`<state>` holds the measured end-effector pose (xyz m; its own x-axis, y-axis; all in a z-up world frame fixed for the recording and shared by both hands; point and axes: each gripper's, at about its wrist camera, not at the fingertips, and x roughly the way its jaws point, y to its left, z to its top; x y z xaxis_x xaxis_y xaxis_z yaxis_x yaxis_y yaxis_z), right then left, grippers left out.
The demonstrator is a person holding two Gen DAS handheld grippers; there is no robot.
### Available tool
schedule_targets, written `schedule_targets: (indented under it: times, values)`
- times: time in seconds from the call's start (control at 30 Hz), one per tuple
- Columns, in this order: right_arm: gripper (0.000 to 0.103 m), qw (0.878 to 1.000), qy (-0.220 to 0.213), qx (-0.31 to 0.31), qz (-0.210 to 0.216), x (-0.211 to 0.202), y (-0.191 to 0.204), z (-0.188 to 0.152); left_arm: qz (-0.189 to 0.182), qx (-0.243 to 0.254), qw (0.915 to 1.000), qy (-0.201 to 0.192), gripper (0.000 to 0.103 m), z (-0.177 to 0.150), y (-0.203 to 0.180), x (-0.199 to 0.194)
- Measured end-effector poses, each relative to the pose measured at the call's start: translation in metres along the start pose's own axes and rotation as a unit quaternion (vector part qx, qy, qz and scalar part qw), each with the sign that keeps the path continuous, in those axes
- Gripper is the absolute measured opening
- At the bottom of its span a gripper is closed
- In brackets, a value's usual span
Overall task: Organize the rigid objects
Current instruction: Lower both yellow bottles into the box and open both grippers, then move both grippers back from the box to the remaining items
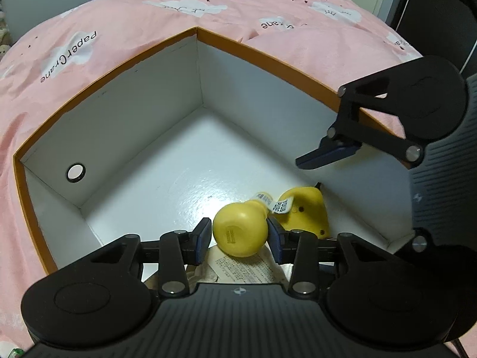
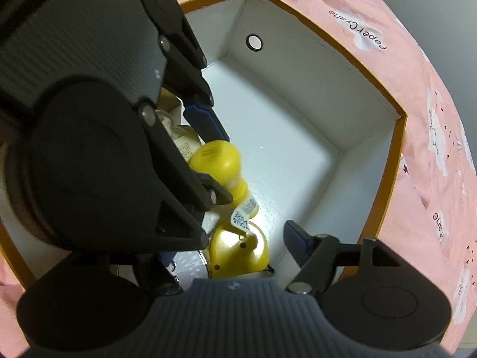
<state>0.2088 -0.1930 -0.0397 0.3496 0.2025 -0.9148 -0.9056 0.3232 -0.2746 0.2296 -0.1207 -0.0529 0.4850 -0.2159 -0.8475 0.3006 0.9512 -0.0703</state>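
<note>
An open box with an orange rim [image 1: 253, 48] and white inside sits on pink bedding. A yellow bottle [image 1: 238, 232] lies on the box floor, round base toward the left wrist camera. My left gripper [image 1: 240, 233] straddles that base with its blue pads beside it, not pressing, so it is open. A second yellow rounded piece [image 2: 238, 253] with small holes and a white printed tag lies beside the bottle [image 2: 214, 158]. My right gripper [image 2: 229, 253] stands open around it, with a clear gap at the visible right finger [image 2: 295, 243]. Its other finger is hidden behind the left gripper.
A printed paper leaflet [image 1: 238, 268] lies under the bottle near the box's near wall. A round metal-ringed hole [image 1: 75, 173] sits in the left wall. A grey ribbed round item [image 2: 190, 265] shows next to the second yellow piece. Pink cloud-print bedding [image 1: 119, 15] surrounds the box.
</note>
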Motion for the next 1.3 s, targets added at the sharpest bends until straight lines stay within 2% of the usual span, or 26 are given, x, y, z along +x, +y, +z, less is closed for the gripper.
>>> schedule_targets:
  times: [0.07,0.1,0.43,0.53,0.8,1.0,1.13,1.3]
  values:
    - [0.074,1.000,0.002,-0.001,-0.002,-0.001,0.000,0.001,-0.004,-0.006,1.0000,-0.004,0.058,-0.001,0.001,-0.002]
    - [0.074,1.000,0.004,-0.002,-0.004,-0.001,0.000,0.001,-0.007,-0.008,0.9999,-0.007,0.059,-0.001,0.002,-0.004]
    - [0.078,1.000,0.007,0.018,-0.004,-0.007,-0.002,0.002,-0.016,-0.013,0.9995,-0.025,0.060,-0.002,0.000,-0.024]
    - [0.078,0.999,0.001,0.033,-0.004,-0.013,-0.005,0.002,-0.015,-0.016,0.9988,-0.044,0.060,-0.005,0.000,-0.040]
    - [0.078,0.998,-0.036,0.054,-0.015,-0.047,0.002,0.010,-0.019,-0.014,0.9950,-0.097,0.060,-0.012,0.000,-0.088]
    - [0.079,0.991,-0.079,0.109,-0.005,-0.068,0.005,0.018,-0.013,-0.053,0.9903,-0.128,0.060,-0.024,0.014,-0.120]
    - [0.080,0.984,-0.109,0.142,0.007,-0.080,0.012,0.027,0.004,-0.067,0.9878,-0.141,0.060,-0.032,0.023,-0.139]
    - [0.083,0.974,-0.127,0.185,0.015,-0.088,0.022,0.040,0.015,-0.087,0.9862,-0.140,0.060,-0.046,0.038,-0.157]
